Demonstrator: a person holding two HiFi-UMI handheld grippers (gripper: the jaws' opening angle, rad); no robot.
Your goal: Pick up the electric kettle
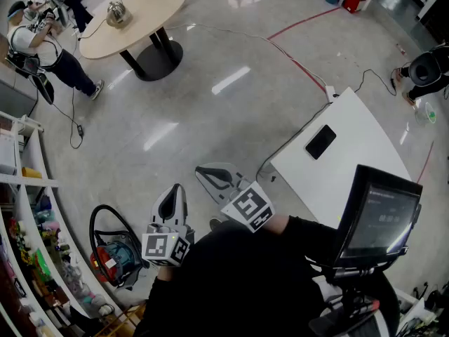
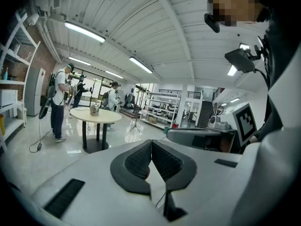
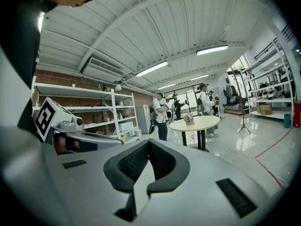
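The electric kettle (image 1: 116,12) is a shiny metal pot standing on a round beige table (image 1: 151,5) far across the floor. It also shows small in the left gripper view as the kettle (image 2: 95,108) and in the right gripper view as the kettle (image 3: 188,118). My left gripper (image 1: 175,189) is held close to my body with its jaws together and nothing between them. My right gripper (image 1: 200,170) sits beside it, also shut and empty. Both point roughly level toward the table, far from the kettle. The closed pads show at left gripper (image 2: 151,142) and right gripper (image 3: 148,141).
People stand by the round table (image 2: 95,117). White shelving (image 1: 28,209) lines the left side, with a red and black machine (image 1: 112,255) on the floor beside it. A white desk (image 1: 351,153) with a black phone and a monitor (image 1: 379,213) stands at the right. Cables cross the floor.
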